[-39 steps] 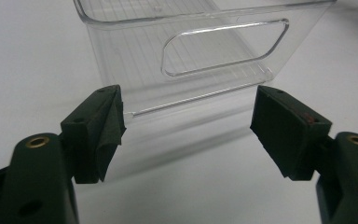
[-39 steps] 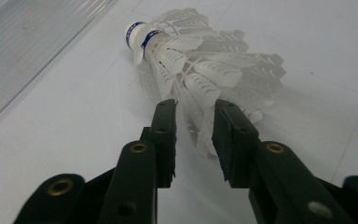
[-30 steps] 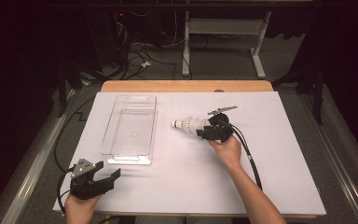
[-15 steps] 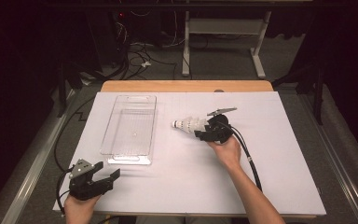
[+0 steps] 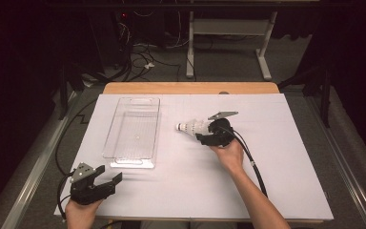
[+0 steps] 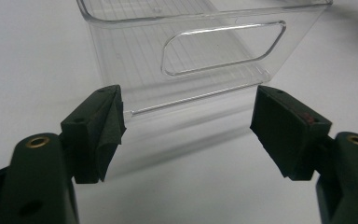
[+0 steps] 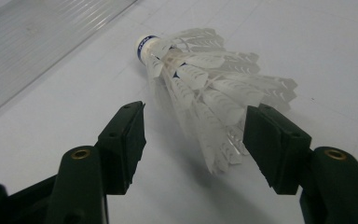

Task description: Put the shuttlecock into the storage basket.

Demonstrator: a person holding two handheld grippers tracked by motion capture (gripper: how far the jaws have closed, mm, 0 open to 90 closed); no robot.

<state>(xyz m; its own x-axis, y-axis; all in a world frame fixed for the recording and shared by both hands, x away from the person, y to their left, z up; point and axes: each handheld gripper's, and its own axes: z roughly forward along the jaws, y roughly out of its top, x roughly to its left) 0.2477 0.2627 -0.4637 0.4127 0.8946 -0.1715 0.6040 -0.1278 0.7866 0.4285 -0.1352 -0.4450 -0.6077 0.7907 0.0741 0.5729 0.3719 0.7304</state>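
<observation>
Left gripper [image 5: 106, 180] at near left, jaws wide apart, empty, facing clear tray's [image 5: 134, 127] near end. Shuttlecock [image 5: 193, 127] lies right of tray; right gripper [image 5: 208, 131] jaws spread around its feathers, not clamped

The right tool [image 5: 205, 132] has edged slightly left with the shuttlecock [image 5: 192, 127] — toward the clear tray [image 5: 134, 157] — its jaws apart around the feathers.

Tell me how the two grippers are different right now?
The right gripper has a shuttlecock between its open jaws; the left gripper has nothing between its. The right sits mid-table beside the tray; the left rests near the table's front edge, facing the tray's end. Both are black and open.
</observation>
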